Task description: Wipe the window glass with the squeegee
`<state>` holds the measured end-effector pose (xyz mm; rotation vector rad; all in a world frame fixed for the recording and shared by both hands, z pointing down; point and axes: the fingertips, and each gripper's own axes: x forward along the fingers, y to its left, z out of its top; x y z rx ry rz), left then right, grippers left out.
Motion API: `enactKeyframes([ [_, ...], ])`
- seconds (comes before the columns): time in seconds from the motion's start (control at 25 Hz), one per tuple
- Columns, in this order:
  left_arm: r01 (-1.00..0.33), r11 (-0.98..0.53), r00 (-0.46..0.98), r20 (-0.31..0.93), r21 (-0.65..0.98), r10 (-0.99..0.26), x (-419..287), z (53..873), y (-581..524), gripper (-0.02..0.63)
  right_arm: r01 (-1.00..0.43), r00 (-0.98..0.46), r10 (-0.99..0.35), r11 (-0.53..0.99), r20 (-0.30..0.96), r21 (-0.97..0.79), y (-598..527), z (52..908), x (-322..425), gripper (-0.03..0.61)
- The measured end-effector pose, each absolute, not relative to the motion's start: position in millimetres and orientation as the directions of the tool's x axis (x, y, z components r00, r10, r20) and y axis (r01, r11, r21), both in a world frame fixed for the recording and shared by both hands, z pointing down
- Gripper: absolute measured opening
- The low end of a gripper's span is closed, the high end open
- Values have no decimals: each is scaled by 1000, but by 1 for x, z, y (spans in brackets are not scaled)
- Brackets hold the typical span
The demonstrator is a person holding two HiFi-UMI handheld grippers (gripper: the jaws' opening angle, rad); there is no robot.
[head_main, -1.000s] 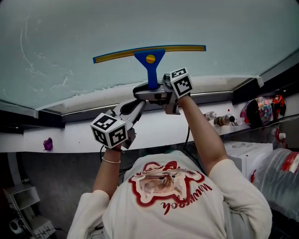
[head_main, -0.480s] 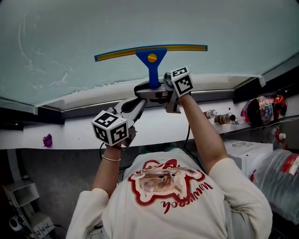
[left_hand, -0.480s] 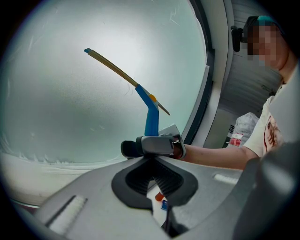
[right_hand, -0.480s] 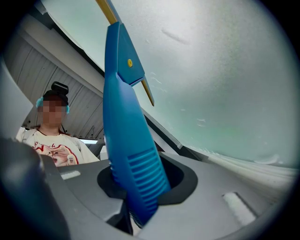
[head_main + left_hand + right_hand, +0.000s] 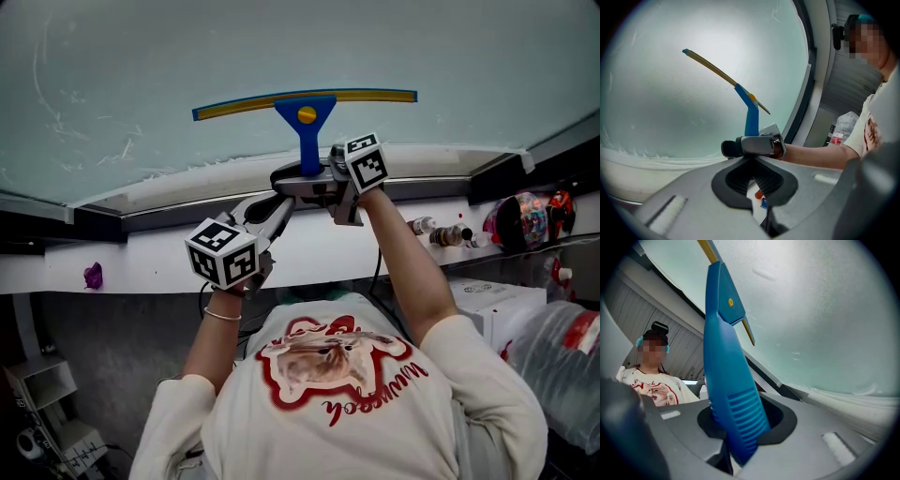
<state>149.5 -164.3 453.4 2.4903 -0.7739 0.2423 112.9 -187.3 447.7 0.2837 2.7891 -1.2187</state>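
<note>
Right gripper view: right gripper (image 5: 740, 430) clamps the squeegee (image 5: 725, 357) handle — left gripper (image 5: 753, 182) closed, empty; shirt (image 5: 337, 398) script unreadable.

A white ledge (image 5: 141, 267) carries the things. A small purple object (image 5: 93, 276) sits near its left end. Toward the right stand what look like small bottles (image 5: 446, 237), too small to identify.

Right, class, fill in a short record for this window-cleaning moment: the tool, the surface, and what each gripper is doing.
Tool: blue plastic squeegee with a yellow blade
Surface: frosted window glass, with streaky white residue along its lower edge
Blade: laid across the glass, roughly level
Right gripper: shut on the squeegee's handle
Left gripper: shut, holding nothing, off the squeegee
</note>
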Motion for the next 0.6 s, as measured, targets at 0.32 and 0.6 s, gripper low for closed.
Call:
enactKeyframes([
  [0.32,-576,-693,817,328,433,-474,149,462,-162,2,203,-979,132,651,-154,-732,-185,457,112,110],
  [0.6,-581,-680,814,339,446,-473,149,470,-159,2,200,-980,128,633,-153,-748,-182,465,112,110],
])
